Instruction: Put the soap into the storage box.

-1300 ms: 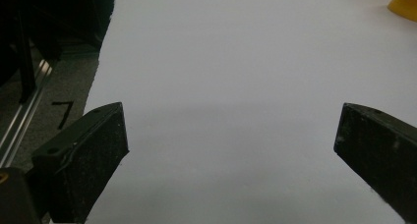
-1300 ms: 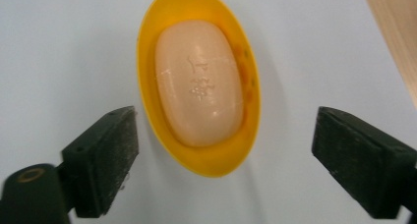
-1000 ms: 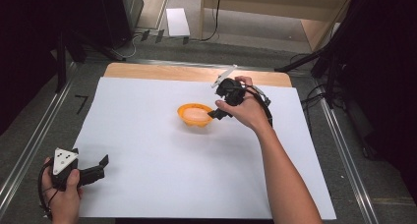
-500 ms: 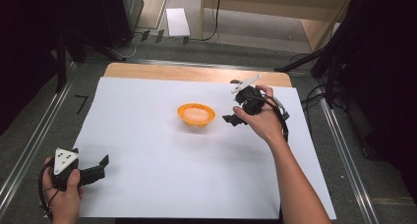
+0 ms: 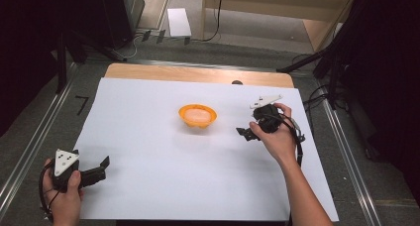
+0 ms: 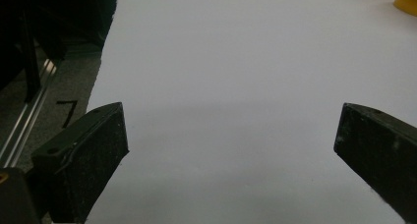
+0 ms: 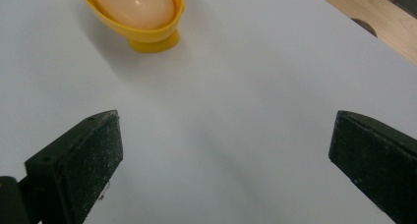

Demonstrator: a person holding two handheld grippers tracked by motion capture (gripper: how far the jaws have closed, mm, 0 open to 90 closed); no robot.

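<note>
- Left gripper parked at the table's near left corner, jaws wide apart, nothing between them.
- Bowl sits mid-table toward the far edge, something pale inside; what it is I can't tell.
- Right gripper just right of the bowl, not touching it, jaws spread, empty.
- Step looks like bowl set down, hand clear; any next grab calls for closing on the rim.
- Right jaw tips half hidden by the hand.
</note>
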